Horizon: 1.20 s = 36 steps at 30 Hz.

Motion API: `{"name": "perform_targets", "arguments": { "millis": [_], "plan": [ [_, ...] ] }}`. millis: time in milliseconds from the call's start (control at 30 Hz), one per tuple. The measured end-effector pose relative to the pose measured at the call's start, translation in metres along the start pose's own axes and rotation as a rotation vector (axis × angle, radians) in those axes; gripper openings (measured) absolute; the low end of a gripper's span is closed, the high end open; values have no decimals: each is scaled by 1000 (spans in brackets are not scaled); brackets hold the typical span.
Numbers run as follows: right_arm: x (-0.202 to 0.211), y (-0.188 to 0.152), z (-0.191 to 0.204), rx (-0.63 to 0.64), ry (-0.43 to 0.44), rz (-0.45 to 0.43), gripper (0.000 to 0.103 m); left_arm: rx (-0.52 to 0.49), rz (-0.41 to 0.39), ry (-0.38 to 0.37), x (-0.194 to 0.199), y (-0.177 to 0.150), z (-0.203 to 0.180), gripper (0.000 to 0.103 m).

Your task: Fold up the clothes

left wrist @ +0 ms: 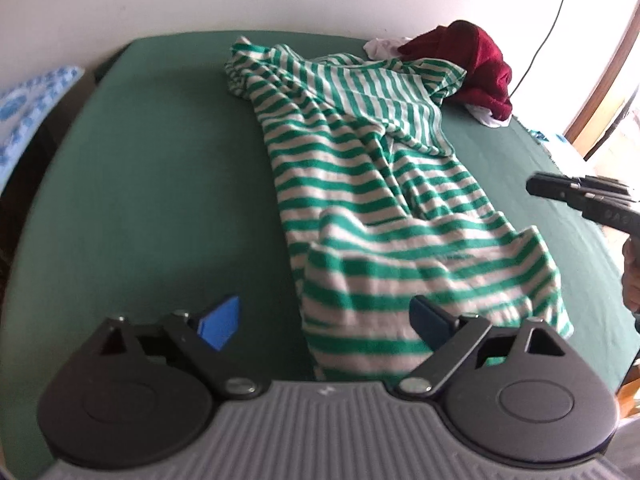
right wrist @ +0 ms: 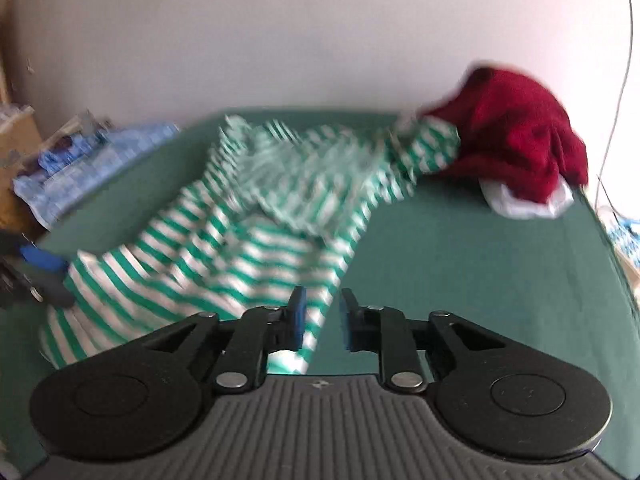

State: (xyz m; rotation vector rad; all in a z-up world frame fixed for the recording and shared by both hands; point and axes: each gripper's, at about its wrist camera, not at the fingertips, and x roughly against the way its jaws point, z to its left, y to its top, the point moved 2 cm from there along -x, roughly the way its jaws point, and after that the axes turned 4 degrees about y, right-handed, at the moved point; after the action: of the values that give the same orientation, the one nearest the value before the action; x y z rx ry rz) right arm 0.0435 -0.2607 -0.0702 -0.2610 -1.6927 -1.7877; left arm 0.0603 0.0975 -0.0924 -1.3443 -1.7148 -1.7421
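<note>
On the green bed sheet [left wrist: 140,184] a green-and-white striped garment [left wrist: 372,200] is lying lengthwise, rumpled, its far end reaching toward the wall and one far corner touching a dark red garment [left wrist: 476,68] that is sitting heaped on something white [left wrist: 380,46].

You are holding the left gripper [left wrist: 324,326] over the near hem with its jaws spread wide; the striped cloth is passing between the blue pads [left wrist: 222,326], but nothing is pinched. You are holding the right gripper [right wrist: 322,322] low at the garment's right near edge, jaws a narrow gap apart; the left pad is overlapping the stripes, the right pad is over bare sheet. No cloth is visible in the gap, though the right wrist view is motion-blurred, so treat that as likely, not certain.

Judgement: the garment is creased and bunched along its middle, not squared. This layout fits either a garment being spread for folding or one partway through a lengthwise fold; the pictures are not settling which.

Handling notes:
- Grip near corners symmetrically; uneven bites are likely to skew the edges.
- Take one layer only if spreading; soft knit doubles up easily.
- Keep tension low, since stripes are showing any twist.
- Watch the far corner against the red heap; it may drag.
</note>
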Motion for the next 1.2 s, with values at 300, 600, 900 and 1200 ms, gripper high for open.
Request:
{"name": "perform_targets", "arguments": {
  "millis": [300,600,900,1200],
  "plan": [
    [-66,26,110,109,562,120,33,-54,38,-52,10,-20,-2,94],
    [-92,35,103,105,590,197,4,-44,-21,-66,10,-22,-15,96],
    [-85,42,63,-39,486,147,10,-34,-12,-119,3,-13,-9,96],
    [6,2,-21,-305,210,151,41,97,6,-272,-11,-24,8,61]
  ]
}}
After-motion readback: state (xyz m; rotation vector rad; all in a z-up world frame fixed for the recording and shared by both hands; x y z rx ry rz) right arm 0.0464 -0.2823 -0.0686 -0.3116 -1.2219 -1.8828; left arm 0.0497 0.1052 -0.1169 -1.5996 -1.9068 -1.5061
